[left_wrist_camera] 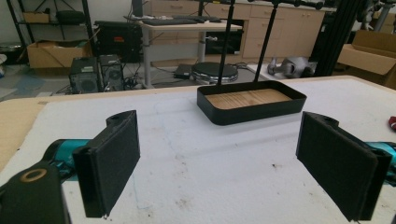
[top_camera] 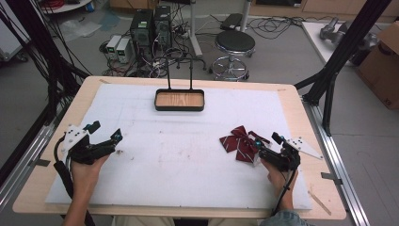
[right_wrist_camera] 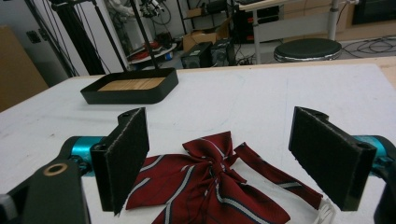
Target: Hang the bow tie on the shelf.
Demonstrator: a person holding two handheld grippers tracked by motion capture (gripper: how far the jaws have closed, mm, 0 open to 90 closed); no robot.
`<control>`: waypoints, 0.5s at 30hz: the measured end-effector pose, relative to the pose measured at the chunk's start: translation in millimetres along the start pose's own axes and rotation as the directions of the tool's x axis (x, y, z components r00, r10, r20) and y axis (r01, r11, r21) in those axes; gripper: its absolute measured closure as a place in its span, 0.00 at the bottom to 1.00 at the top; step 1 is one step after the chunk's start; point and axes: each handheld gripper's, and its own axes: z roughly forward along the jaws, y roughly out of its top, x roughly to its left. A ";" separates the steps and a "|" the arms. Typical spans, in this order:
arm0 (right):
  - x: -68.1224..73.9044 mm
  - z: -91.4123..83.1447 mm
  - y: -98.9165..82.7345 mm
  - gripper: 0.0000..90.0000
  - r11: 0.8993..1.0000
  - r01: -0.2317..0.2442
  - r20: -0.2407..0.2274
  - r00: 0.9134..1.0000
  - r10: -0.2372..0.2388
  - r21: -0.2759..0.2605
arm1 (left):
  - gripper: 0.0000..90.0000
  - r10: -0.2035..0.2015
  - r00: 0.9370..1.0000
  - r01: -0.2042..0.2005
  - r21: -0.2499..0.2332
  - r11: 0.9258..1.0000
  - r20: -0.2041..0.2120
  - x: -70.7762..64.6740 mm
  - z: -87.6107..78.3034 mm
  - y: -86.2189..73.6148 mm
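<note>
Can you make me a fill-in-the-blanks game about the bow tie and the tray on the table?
1. The striped bow tie is dark ____ in colour.
2. The bow tie lies between the open jaws of the ____ gripper.
3. The black tray has a floor made of ____.
4. The left gripper has its jaws ____ with nothing between them.

Missing words: red; right; wood; open

Grey concrete floor [top_camera: 282,61] beyond the table, strewn with black cables; two black computer towers [top_camera: 150,26] and small white boxes [top_camera: 118,47] stand at far left-centre. A round black stool [top_camera: 235,44] on a chrome base sits just behind the table; cardboard box [top_camera: 383,66] at right. Wooden cabinets [left_wrist_camera: 261,28] and a desk [left_wrist_camera: 187,25] line the far wall, black frame struts [top_camera: 343,52] rising alongside.
</note>
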 end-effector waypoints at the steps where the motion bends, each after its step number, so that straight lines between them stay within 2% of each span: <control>1: 0.0 0.5 -0.2 0.21 1.000 0.005 0.003 1.000 -0.005 0.003 | 0.15 -0.002 1.000 0.002 -0.001 1.000 -0.001 0.2 -0.3 0.1; 13: 0.0 5.3 -0.8 0.21 1.000 0.015 0.011 1.000 -0.015 0.018 | 0.16 -0.011 1.000 0.011 -0.003 1.000 0.001 1.9 -1.2 0.7; 15: 0.2 7.5 -1.1 0.21 1.000 0.004 0.010 1.000 -0.004 0.031 | 0.16 -0.011 1.000 0.011 -0.004 1.000 0.001 2.1 -1.4 0.8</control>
